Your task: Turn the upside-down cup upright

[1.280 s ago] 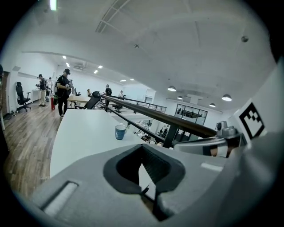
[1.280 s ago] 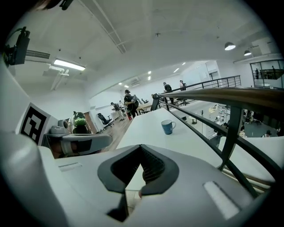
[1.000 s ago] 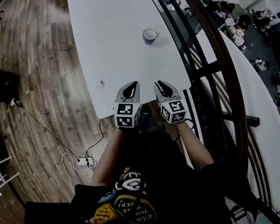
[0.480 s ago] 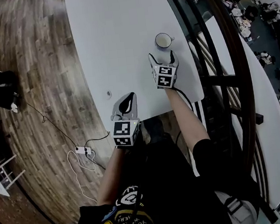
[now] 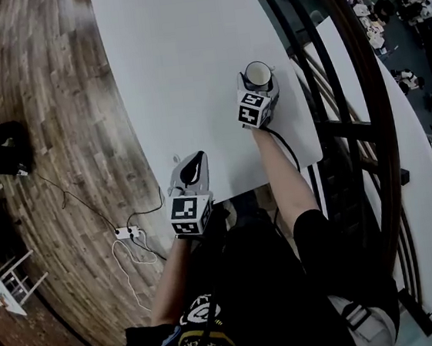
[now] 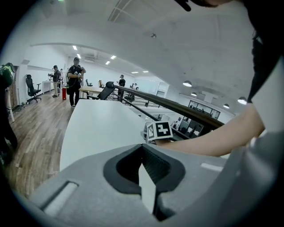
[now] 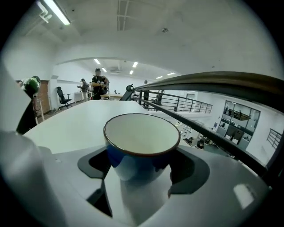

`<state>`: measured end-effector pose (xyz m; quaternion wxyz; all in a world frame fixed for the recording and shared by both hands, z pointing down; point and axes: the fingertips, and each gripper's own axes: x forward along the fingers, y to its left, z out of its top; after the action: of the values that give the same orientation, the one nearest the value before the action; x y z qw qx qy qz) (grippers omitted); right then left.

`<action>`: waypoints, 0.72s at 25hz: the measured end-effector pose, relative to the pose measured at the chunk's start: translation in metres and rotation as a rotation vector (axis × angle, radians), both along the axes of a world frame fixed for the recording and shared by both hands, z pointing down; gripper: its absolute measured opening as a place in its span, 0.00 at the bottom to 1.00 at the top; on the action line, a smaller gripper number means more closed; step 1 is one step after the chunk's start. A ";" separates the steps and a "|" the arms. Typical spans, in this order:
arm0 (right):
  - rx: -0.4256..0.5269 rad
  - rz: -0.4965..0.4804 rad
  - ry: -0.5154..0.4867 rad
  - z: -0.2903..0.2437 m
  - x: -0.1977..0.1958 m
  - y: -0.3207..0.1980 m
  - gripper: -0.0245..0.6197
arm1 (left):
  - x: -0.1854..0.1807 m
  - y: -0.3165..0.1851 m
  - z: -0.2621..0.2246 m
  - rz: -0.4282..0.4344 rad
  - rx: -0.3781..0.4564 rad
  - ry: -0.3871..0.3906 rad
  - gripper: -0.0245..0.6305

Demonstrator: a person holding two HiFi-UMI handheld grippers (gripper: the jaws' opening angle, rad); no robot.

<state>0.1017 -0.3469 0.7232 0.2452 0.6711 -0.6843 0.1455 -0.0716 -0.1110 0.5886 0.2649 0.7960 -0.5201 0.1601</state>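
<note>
A blue cup [image 7: 140, 148] with a white inside stands mouth up on the white table [image 5: 179, 48], near its right edge. My right gripper [image 7: 141, 156] has the cup between its jaws, which are closing. A narrow gap still shows on each side of the cup. In the head view the cup [image 5: 257, 72] sits just beyond the right gripper [image 5: 257, 88] and its marker cube. My left gripper [image 5: 193, 168] is shut on nothing and hovers over the table's near edge. From the left gripper [image 6: 146, 177] view, the right gripper's cube [image 6: 158, 131] shows ahead to the right.
A dark curved railing [image 5: 344, 76] runs close along the table's right side, with a drop to a lower floor beyond. Wooden floor [image 5: 46, 110] lies to the left, with a power strip and cables [image 5: 126, 233]. People [image 6: 75, 77] stand far off at the table's far end.
My right gripper went from the near edge out across the table to the cup, and its jaws opened and came around it. My left gripper drifted a little left and nearer.
</note>
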 end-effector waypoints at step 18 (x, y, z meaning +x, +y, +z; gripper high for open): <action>0.076 -0.724 0.037 -0.171 -0.064 0.212 0.65 | 0.113 -0.029 -0.072 0.403 -0.208 0.100 0.45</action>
<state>0.0377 -0.1351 0.5520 0.2682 0.3963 -0.8780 0.0115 0.0413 -0.1403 0.5164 0.3335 0.8592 -0.3176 0.2228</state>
